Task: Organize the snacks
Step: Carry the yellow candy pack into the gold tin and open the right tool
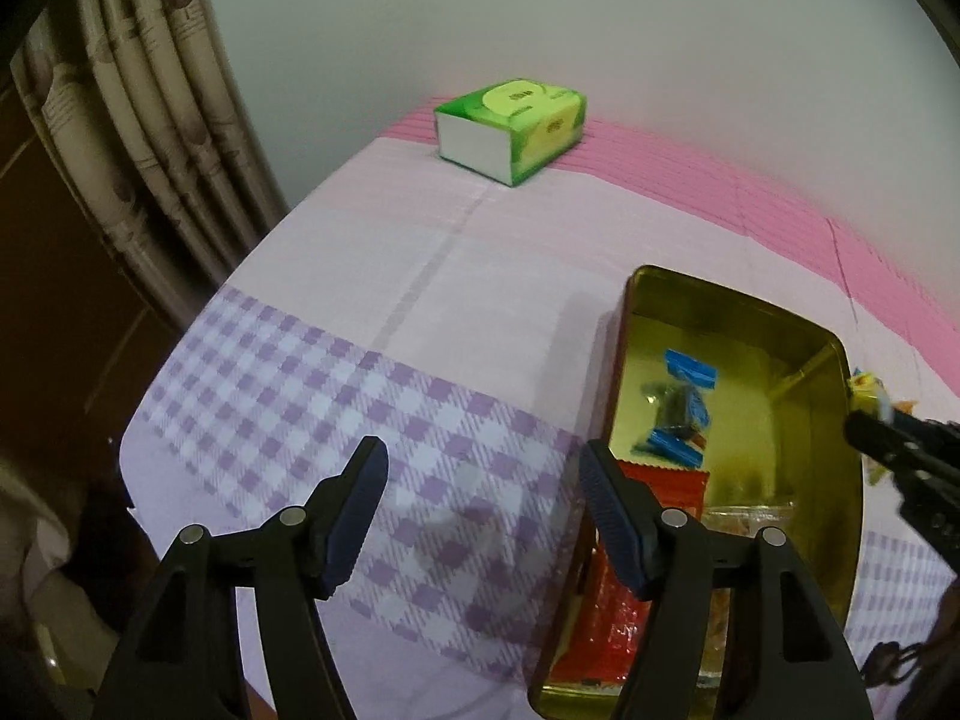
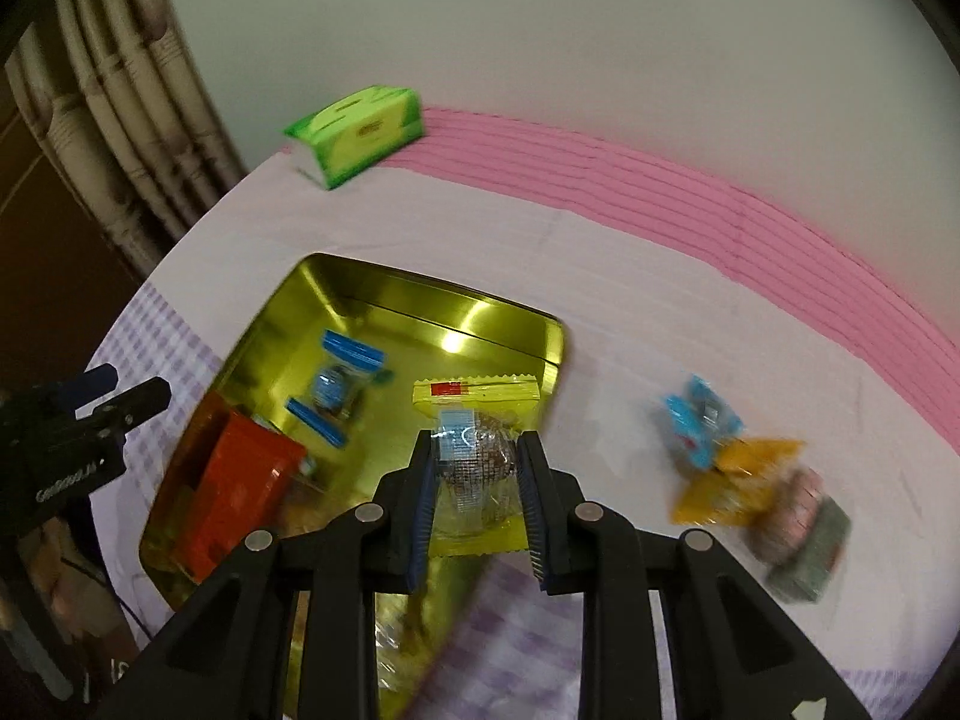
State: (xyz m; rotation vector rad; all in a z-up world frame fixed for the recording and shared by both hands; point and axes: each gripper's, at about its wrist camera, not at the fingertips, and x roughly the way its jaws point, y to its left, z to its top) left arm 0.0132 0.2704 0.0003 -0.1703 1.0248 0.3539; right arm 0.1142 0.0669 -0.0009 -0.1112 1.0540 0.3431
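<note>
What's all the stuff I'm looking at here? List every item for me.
tin: one, gold, open, on the tablecloth
blue-wrapped snack: one, inside the tin
red packet: one, inside the tin at its near end
yellow-wrapped snack: one, clear and yellow wrapper, held over the tin
loose snacks: a small blurred pile, blue, orange and others, on the cloth right of the tin
tissue box: one, green, far edge by the wall
tablecloth: one, lilac check with pink band
curtain: beige, at left
left gripper: black, open, empty
right gripper: black, shut on the yellow-wrapped snack
</note>
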